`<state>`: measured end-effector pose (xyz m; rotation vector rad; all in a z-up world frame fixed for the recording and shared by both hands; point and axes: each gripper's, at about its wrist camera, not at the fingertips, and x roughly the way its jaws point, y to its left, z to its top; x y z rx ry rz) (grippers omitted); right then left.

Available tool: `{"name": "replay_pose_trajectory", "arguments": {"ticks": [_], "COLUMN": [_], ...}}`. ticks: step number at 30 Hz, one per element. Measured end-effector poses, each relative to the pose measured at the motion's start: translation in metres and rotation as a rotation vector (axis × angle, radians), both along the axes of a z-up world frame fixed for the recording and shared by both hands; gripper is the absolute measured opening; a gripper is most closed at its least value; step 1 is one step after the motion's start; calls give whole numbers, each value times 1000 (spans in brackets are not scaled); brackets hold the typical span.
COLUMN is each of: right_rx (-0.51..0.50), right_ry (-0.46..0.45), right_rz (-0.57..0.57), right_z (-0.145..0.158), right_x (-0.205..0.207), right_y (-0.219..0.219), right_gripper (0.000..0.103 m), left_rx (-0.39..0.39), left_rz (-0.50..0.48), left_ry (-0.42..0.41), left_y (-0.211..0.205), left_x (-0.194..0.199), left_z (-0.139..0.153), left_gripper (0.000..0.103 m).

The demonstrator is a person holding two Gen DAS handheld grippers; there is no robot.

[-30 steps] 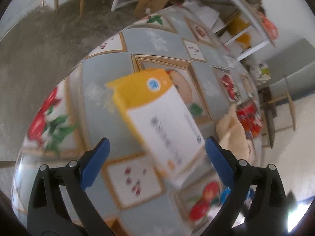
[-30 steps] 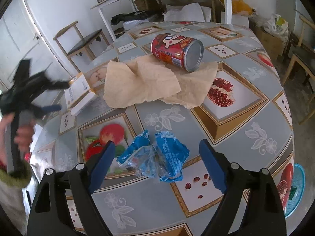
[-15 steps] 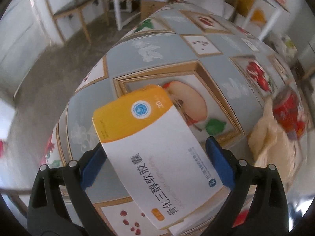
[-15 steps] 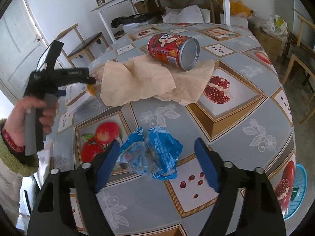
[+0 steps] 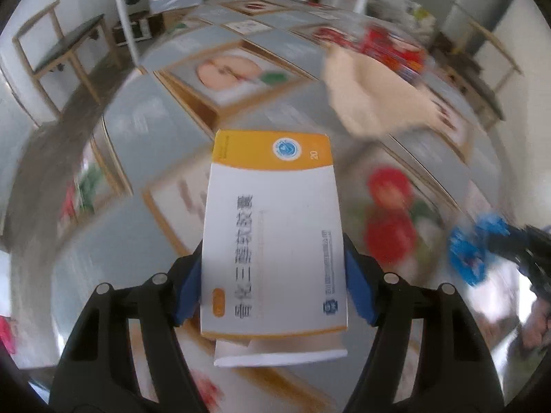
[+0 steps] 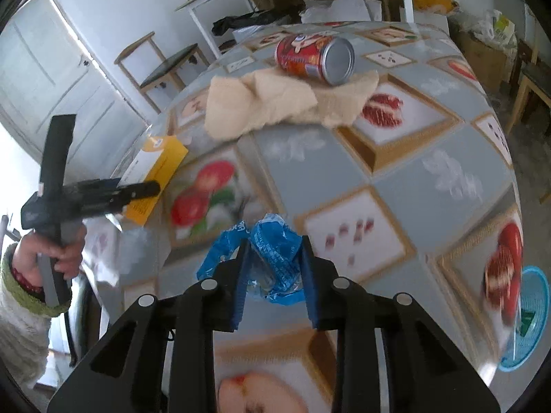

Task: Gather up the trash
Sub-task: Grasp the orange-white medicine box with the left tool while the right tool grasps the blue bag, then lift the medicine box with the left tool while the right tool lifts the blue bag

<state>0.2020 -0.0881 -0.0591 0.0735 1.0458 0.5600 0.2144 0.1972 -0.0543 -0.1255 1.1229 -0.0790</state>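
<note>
Blue wrapper (image 6: 272,258) pinched by right fingers (image 6: 307,277); box (image 5: 273,237) pinched by left; can (image 6: 315,58) on cloth (image 6: 275,103) behind.

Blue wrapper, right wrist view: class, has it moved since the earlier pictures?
Yes. The blue wrapper has left the apple picture, now clamped inside the right gripper.

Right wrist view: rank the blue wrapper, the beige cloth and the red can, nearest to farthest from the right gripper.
1. Blue wrapper: pinched between the right gripper fingers, at bottom centre.
2. Beige cloth: mid-table, ahead, spread leftward.
3. Red can: farthest, on its side at the cloth's far edge, toward the back of the table.
</note>
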Motion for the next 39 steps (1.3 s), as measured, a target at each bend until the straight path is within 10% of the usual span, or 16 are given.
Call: {"name": "replay_pose_trajectory", "arguments": {"ticks": [6,10,15,31,39], "right_rx": [-1,10,123,-84,-110], "right_ry": [17,26,1,-73,-42], "right_rz": [26,2,-56,85,49], "right_z": [1,9,30,18,2], "right_x": [-33,-27,-29,-49,-40], "right_y": [-10,-14,-30,4,11], "right_gripper": [28,48,73,77,77], "left_rx": [-208,-273,-250,22,38], "left_rz": [-32,-15,5,-115,-85], "left_ry": [2,21,18,5,-16], "left_y": [-19,-24,-31,-55,-53], "left_x": [-56,-60,-57,-31,-27], "left_z": [3,3,7,-2,-4], "left_gripper": [71,81,87,89,88]}}
